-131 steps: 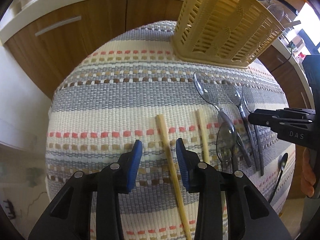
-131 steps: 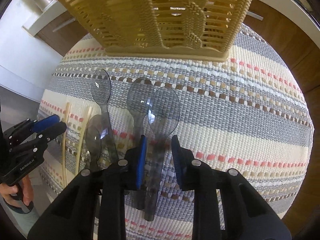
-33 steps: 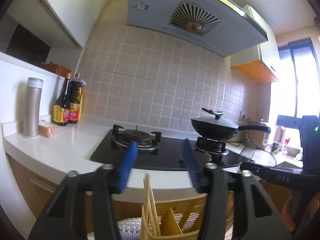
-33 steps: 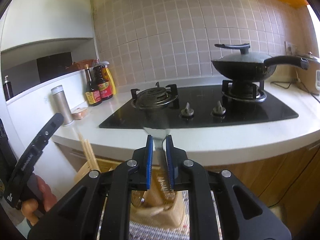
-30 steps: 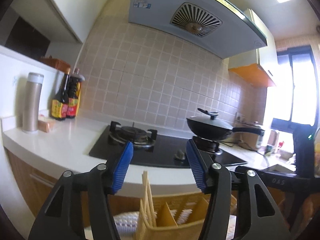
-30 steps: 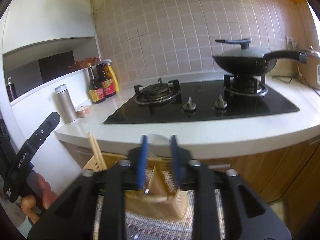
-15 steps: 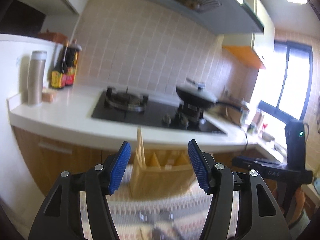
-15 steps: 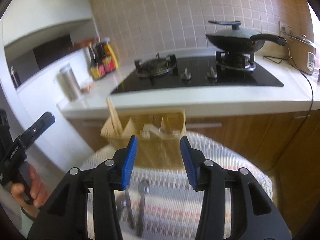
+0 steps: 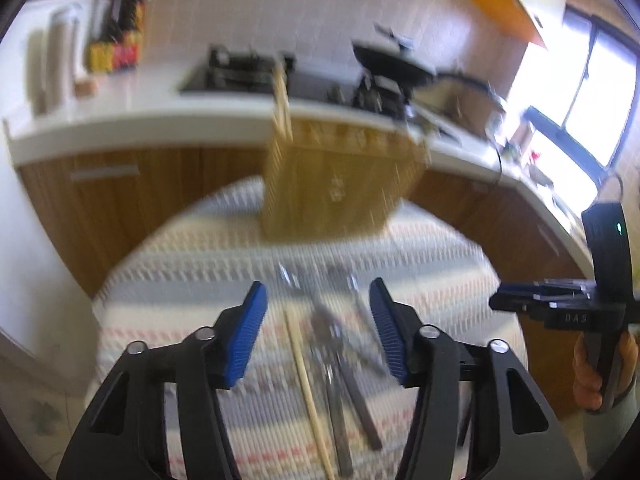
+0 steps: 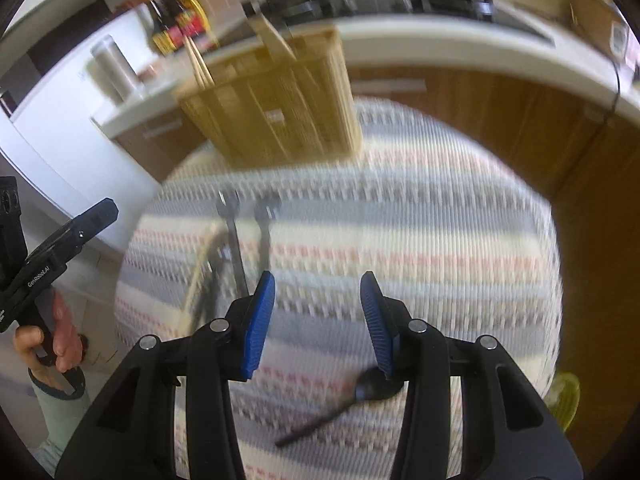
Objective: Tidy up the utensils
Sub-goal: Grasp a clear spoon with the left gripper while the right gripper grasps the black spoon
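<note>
Both views are blurred by motion. A tan slotted utensil basket [image 9: 340,184] [image 10: 276,108] stands at the far edge of a striped woven mat [image 9: 192,276] [image 10: 432,248], with a chopstick [image 10: 198,62] standing in its left end. On the mat lie one chopstick [image 9: 306,384], several clear grey plastic spoons [image 9: 340,356] [image 10: 236,236] and a small dark spoon [image 10: 344,404]. My left gripper [image 9: 318,328] is open and empty above the chopstick and spoons. My right gripper [image 10: 318,320] is open and empty above the mat's middle, the dark spoon just below it.
Behind the mat is a white counter [image 9: 140,120] over wooden cabinets, with a gas stove, a wok [image 9: 388,64], sauce bottles [image 10: 176,20] and a steel flask [image 10: 114,66]. A yellow-green object [image 10: 564,400] sits at the mat's right edge.
Both grippers have tilted down from the stove towards the mat and pulled back from the basket. The right gripper let go of its clear spoon earlier and opened wide; the left stays open.
</note>
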A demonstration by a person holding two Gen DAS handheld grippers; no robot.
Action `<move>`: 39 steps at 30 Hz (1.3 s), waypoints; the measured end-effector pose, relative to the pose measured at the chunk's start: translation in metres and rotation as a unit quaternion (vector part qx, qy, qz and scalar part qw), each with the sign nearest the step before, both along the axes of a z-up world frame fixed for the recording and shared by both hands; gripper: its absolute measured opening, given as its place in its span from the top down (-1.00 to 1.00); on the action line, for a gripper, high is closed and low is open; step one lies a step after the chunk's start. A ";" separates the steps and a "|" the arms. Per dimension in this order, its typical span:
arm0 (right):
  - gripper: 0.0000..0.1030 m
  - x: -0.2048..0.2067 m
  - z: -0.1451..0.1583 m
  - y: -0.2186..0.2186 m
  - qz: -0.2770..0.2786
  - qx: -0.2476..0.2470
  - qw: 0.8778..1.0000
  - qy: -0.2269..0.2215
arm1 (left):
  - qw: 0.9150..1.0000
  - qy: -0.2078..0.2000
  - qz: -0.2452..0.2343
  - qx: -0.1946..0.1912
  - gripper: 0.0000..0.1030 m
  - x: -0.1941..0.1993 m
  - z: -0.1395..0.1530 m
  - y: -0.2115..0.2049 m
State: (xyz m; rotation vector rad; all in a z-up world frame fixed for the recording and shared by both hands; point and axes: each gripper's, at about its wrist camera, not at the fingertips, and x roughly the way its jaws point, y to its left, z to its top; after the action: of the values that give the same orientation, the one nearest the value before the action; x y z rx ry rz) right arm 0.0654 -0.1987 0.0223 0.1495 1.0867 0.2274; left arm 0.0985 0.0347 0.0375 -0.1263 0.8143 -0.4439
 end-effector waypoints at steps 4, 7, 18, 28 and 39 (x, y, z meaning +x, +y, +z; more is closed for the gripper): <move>0.20 -0.025 -0.038 -0.012 -0.016 0.018 0.998 0.066 | 0.998 0.045 -0.047 0.021 0.17 -0.009 -0.034 -0.012; 0.20 -0.045 -0.060 -0.020 -0.035 0.030 0.994 0.098 | 0.994 0.083 -0.071 0.026 0.28 -0.010 -0.059 -0.016; 0.26 -0.048 -0.083 -0.007 -0.053 0.007 0.993 0.101 | 0.984 0.154 -0.093 0.002 0.29 0.014 -0.086 -0.043; 0.34 -0.032 -0.084 0.025 -0.022 -0.070 0.995 0.065 | 0.980 0.153 -0.060 0.114 0.33 0.034 -0.093 -0.097; 0.90 -0.029 -0.090 0.054 0.031 -0.125 0.990 0.048 | 0.982 0.139 -0.032 0.120 0.85 0.035 -0.092 -0.106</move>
State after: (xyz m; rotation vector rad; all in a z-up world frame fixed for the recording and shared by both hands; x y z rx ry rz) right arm 0.0366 -0.1452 -0.0682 -0.0996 1.2079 0.1391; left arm 0.1336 -0.0712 -0.0548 0.0648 1.1435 -0.3893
